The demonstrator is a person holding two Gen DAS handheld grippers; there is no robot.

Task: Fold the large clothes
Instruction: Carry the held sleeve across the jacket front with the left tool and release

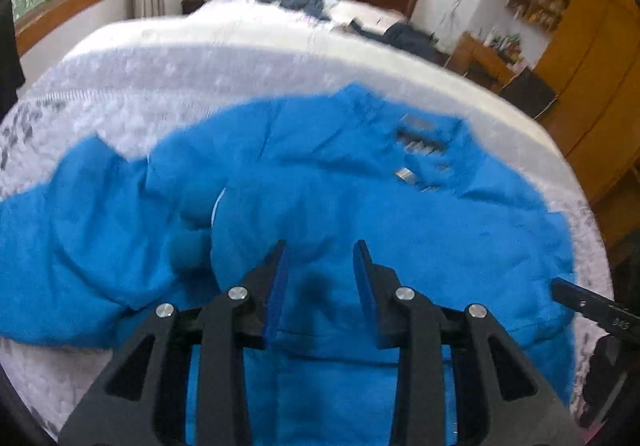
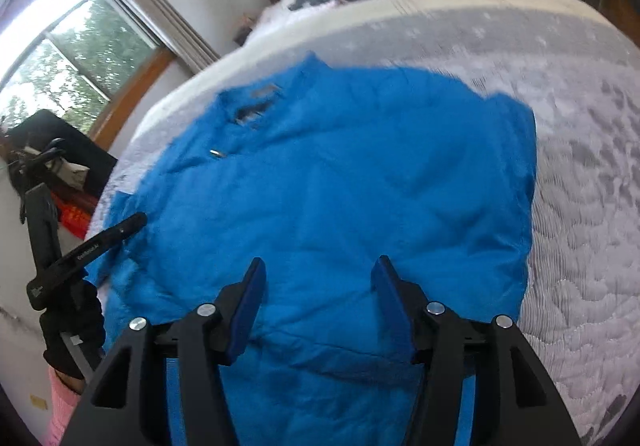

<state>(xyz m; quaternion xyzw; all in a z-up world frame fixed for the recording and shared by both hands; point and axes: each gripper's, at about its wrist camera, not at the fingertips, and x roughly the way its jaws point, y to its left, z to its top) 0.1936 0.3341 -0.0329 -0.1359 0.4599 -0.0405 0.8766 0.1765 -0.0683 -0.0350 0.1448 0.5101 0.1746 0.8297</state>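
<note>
1. A bright blue jacket (image 1: 328, 206) lies spread on the white quilted bed (image 1: 168, 86), filling the middle and lower part of both wrist views.
2. The left hand-held gripper (image 1: 320, 266) sits at the bottom centre of its frame, directly over the jacket's lower part; its blue-padded fingers stand wide apart with only blue fabric showing between them, nothing gripped.
3. The right hand-held gripper (image 2: 318, 278) is likewise at the bottom centre of its view above the jacket (image 2: 340, 186), fingers spread wide and holding nothing.
4. Whether either gripper's fingertips touch the cloth cannot be told; both frames are blurred.
5. In the left wrist view, a sleeve runs out to the left edge, and the collar with grey markings lies upper right of centre.
6. In the right wrist view, a black-gloved hand (image 2: 74, 326) with a pink cuff holds a black gripper handle at the lower left edge.
</note>
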